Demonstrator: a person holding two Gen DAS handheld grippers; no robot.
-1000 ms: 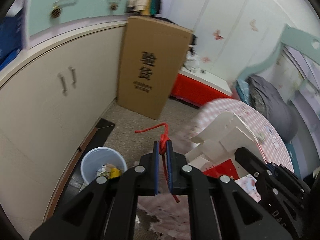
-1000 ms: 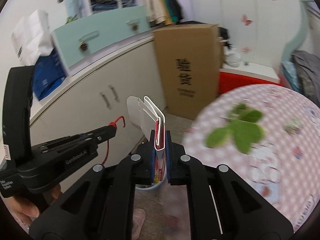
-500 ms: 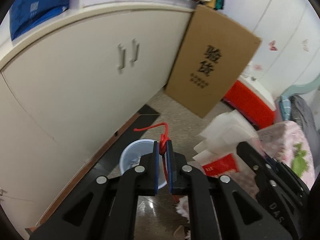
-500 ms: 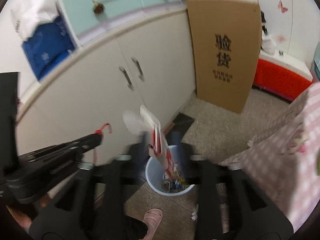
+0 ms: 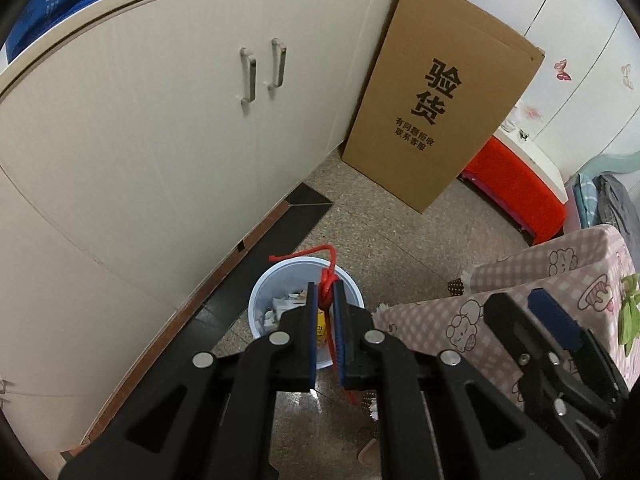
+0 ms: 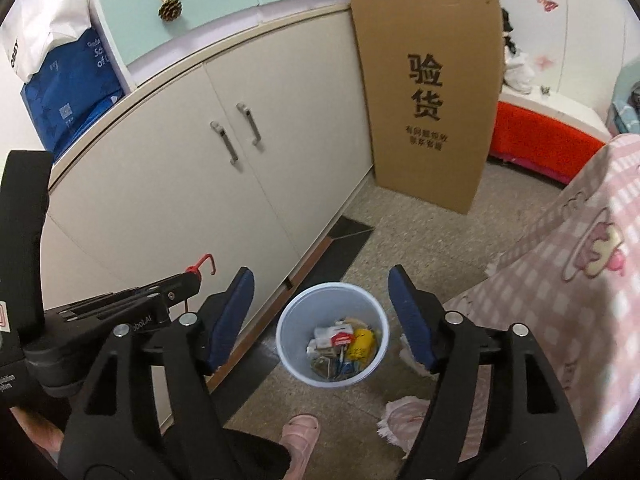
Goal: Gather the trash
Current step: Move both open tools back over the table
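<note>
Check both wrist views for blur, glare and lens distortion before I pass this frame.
Left wrist: sharp; fisheye bows the cabinet; faint glare on the floor below the left gripper, shut on the red string. Right wrist: sharp, even light; bin crisp between the right gripper's opening jaws.

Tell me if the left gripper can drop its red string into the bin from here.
Probably yes: the left gripper, shut on the red string, hangs over the open bin, nothing between.

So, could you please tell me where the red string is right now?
The red string is pinched in the shut left gripper, centre of the left wrist view, hanging over the white bin beside the cupboard.
</note>
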